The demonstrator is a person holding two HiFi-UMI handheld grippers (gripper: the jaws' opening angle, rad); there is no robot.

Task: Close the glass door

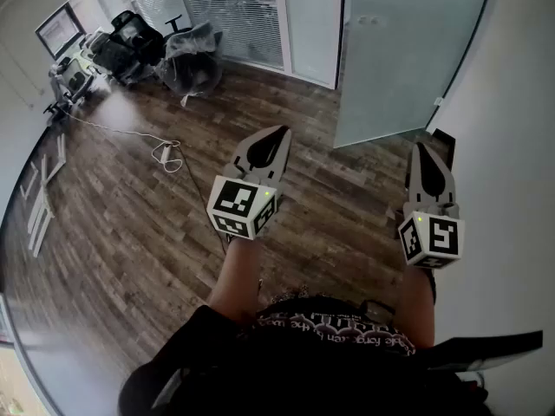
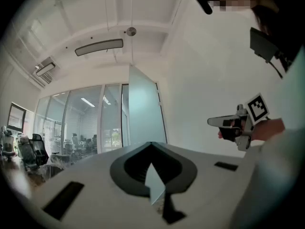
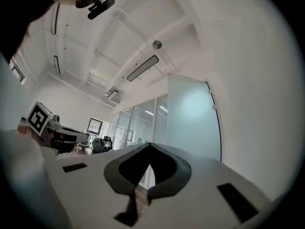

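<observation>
Frosted pale blue-green: tall glass door [image 1: 399, 50]. Dark brown plank grain: wooden floor [image 1: 130, 224] before it. Black-and-white square markers: left hand-held gripper [image 1: 276, 133], right hand-held gripper [image 1: 423, 148].

An office, this one — black swivel chairs [image 1: 134, 46] and a monitor [image 1: 57, 29] crowd the far corner, glass partition walls [image 1: 238, 11] with blinds behind — plus a frosted glass door [image 1: 399, 59].

Left gripper [image 1: 276, 135], right gripper [image 1: 423, 151]: jaws together, empty, pointing forward.
</observation>
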